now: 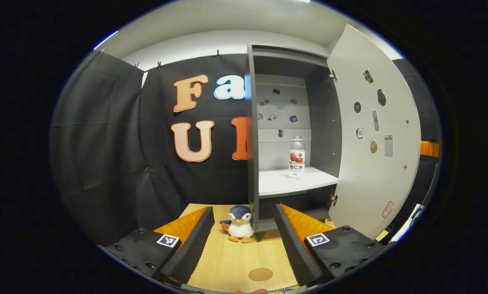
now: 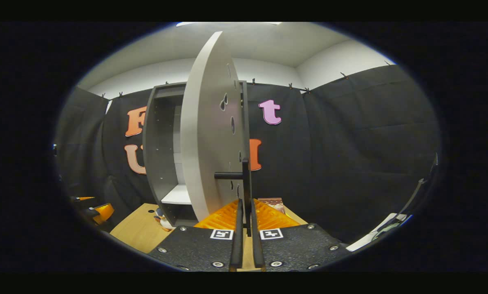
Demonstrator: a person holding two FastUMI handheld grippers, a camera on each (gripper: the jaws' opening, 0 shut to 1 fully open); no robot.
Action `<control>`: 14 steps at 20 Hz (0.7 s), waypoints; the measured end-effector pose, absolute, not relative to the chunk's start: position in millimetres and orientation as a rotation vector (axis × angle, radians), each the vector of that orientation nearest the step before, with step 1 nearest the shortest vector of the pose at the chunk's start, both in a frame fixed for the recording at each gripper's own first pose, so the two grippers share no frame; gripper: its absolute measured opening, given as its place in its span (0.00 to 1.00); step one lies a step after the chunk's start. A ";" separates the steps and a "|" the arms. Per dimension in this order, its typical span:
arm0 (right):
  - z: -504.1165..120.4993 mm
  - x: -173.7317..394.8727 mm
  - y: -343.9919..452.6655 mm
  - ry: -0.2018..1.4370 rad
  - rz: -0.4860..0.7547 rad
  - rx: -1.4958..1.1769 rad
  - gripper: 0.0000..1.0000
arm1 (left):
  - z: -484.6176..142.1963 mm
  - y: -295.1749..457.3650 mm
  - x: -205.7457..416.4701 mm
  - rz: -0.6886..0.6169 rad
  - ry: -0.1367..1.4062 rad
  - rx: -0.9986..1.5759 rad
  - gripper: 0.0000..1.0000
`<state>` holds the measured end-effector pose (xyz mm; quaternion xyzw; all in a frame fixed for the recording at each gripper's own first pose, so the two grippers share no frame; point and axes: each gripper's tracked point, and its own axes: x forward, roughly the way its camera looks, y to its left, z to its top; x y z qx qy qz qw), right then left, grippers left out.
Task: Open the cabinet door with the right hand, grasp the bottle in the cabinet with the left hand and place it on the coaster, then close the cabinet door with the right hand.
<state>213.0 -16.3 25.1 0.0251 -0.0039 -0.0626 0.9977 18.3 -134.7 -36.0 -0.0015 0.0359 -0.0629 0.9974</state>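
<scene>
The grey cabinet (image 1: 323, 122) stands with its door (image 1: 366, 143) swung wide to the right. A clear bottle (image 1: 296, 157) with a red-and-white label stands upright on the white shelf (image 1: 280, 183). On the wooden table (image 1: 236, 261) near me lies the round brown coaster (image 1: 260, 274). My left gripper (image 1: 244, 210) is open, well short of the cabinet, with nothing between its fingers. In the right gripper view, the door (image 2: 207, 130) is seen edge-on and my right gripper (image 2: 246, 202) is shut on its black handle (image 2: 246, 179).
A plush penguin (image 1: 240, 223) sits on the table at the cabinet's front left corner. Black cloth walls close in behind and to both sides. The left gripper (image 2: 99, 211) shows at the far left of the right gripper view. The cabinet (image 2: 158, 143) has a lower compartment.
</scene>
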 end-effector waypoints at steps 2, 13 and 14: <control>25.1 213.7 -16.6 -0.010 -0.100 0.065 0.08 | -35.4 -148.6 12.8 -0.117 0.072 -0.002 0.94; 25.9 210.7 -23.1 -0.030 -0.046 0.090 0.04 | -28.1 -189.9 5.6 -0.098 0.068 -0.004 0.94; 23.9 213.4 -25.3 -0.028 -0.053 0.087 0.05 | -25.4 -192.0 8.4 -0.097 0.062 -0.003 0.94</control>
